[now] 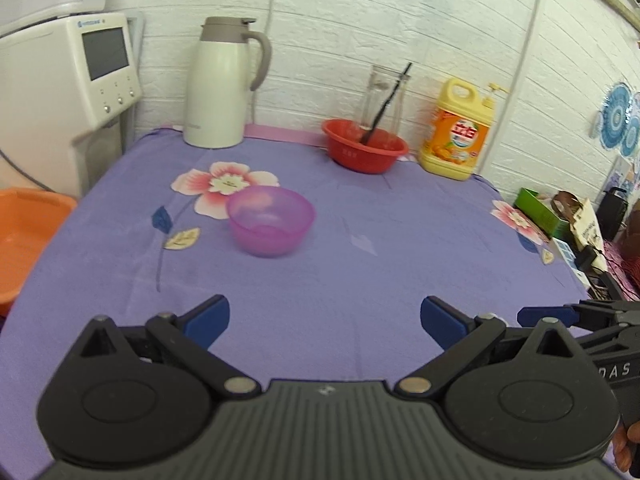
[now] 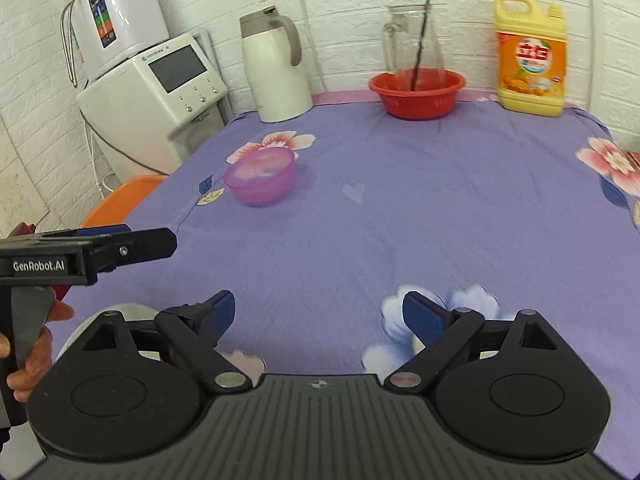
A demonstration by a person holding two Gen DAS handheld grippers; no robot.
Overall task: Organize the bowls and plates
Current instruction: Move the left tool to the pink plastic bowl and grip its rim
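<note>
A translucent purple bowl (image 1: 271,220) stands upright and empty on the purple flowered tablecloth (image 1: 360,264), left of centre; it also shows in the right wrist view (image 2: 260,176). A red bowl (image 1: 365,145) at the back holds a glass pitcher with a dark straw (image 1: 384,98); the red bowl also shows in the right wrist view (image 2: 417,94). My left gripper (image 1: 325,320) is open and empty, well short of the purple bowl. My right gripper (image 2: 318,314) is open and empty above the cloth. The left gripper's side shows in the right wrist view (image 2: 132,242).
A white thermos jug (image 1: 222,84) and a yellow detergent bottle (image 1: 458,130) stand by the back wall. White appliances (image 1: 68,72) and an orange basin (image 1: 28,236) are off the left edge. Boxes and clutter (image 1: 560,216) lie off the right edge.
</note>
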